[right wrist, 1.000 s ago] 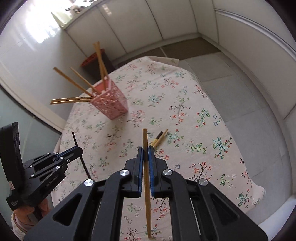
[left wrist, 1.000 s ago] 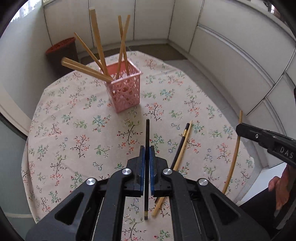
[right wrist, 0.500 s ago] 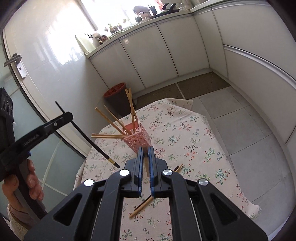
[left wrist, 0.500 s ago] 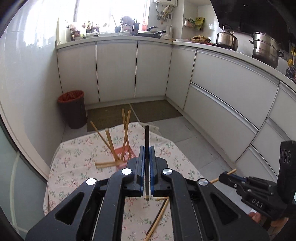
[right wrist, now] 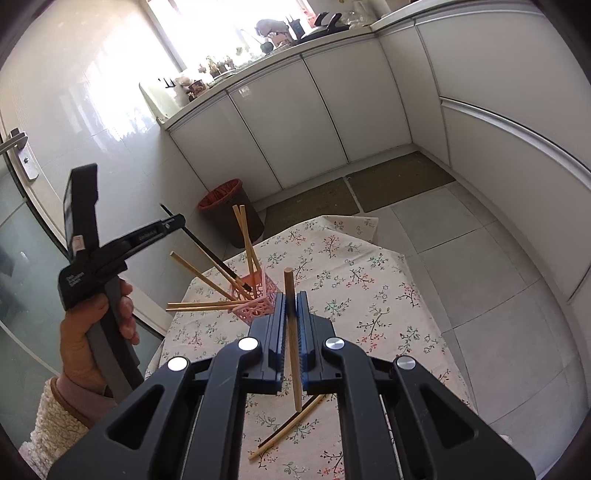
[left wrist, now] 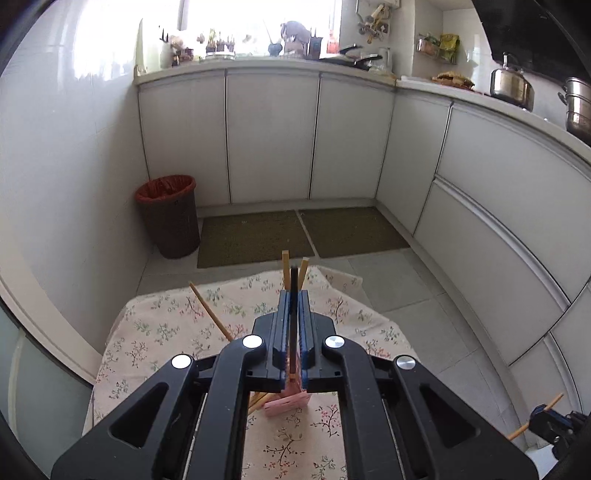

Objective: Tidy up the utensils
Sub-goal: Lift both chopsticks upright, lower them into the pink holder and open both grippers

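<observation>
**Daylit kitchen, blown-out window, heavy fisheye bend**

Daylight floods in from the window [left wrist: 255, 22] above the cabinets [left wrist: 271, 133], overexposed to plain white in both views. Glare streaks the glossy wall [right wrist: 92, 92] on the left. Shadows on the tablecloth [right wrist: 369, 288] are soft and faint. Straight cabinet lines bow strongly toward the edges, and dark vignetting fills the corners. Focus is sharp overall.

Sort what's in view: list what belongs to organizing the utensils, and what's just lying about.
Belongs to the job:
- pink lattice plastic holder with wooden chopsticks
- black chopstick in left gripper
- light wooden chopstick in right gripper
- loose pair of chopsticks on floral tablecloth

Just lying about:
- brown wicker bin with red liner
- steel kettle
- brown floor mats
</observation>
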Tool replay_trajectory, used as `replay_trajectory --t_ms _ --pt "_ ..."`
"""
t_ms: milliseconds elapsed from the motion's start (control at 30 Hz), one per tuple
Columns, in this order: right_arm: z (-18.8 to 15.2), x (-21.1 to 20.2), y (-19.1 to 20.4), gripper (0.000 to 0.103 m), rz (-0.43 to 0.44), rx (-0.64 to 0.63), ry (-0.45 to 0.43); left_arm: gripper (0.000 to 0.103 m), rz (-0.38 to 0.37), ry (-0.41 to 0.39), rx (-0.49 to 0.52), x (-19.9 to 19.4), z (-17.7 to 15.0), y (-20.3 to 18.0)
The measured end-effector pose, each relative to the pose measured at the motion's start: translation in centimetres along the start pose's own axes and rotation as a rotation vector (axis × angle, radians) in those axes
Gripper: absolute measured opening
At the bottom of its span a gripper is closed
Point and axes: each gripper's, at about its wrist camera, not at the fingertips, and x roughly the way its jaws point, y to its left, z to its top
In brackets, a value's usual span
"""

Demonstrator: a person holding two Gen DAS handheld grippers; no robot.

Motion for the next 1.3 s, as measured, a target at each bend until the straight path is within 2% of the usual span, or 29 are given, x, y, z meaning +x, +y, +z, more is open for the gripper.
replay_trajectory --t_ms 67,133,200,367,567,667,800,900,1000,1100,1200,1300 --pt "0.2 0.5 0.0 0.006 0.000 0.003 0.004 0.010 0.028 0.022 0.001 1.0 -0.9 0.5" --pt "0.6 0.8 0.3 0.006 0.004 0.001 -0.006 0.012 0.019 0.005 -0.017 0.4 -1.6 1.2" --pt "1.5 1.0 1.1 0.006 0.015 -0.004 -0.021 0.012 0.035 -0.051 -0.028 -1.7 -2.1 1.8" --pt "5.1 1.5 4.0 0.006 0.066 -0.020 -0.092 0.026 0.022 -0.146 -0.142 -7.6 -3.0 4.9" --pt "10.1 4.4 8.2 0.006 0.091 -0.042 -0.175 0.026 0.060 -0.139 -0.170 -9.2 -4.1 7.6" --pt "11.3 6.9 9.5 0.006 0.085 -0.058 -0.180 0.026 0.066 -0.125 -0.185 -8.9 -4.5 8.6" --pt "11.0 11.6 10.1 0.007 0.061 -0.088 -0.143 0.026 0.082 -0.107 -0.213 -8.1 -4.6 10.2" --pt "9.4 14.9 9.8 0.009 0.026 -0.092 -0.105 0.033 0.123 -0.103 -0.205 -7.6 -4.8 10.6" --pt "7.7 16.3 9.5 0.013 0.004 -0.097 -0.070 0.036 0.115 -0.083 -0.202 -7.2 -5.0 10.6" --pt "6.7 16.0 9.7 0.026 -0.006 -0.116 -0.054 0.039 0.116 -0.081 -0.196 -7.4 -5.1 10.3" --pt "5.9 13.8 10.0 0.033 -0.010 -0.142 -0.082 0.045 0.113 -0.098 -0.192 -8.3 -5.1 9.8" --pt "5.0 11.2 10.1 0.046 -0.009 -0.154 -0.106 0.050 0.110 -0.118 -0.168 -9.3 -4.9 8.8"
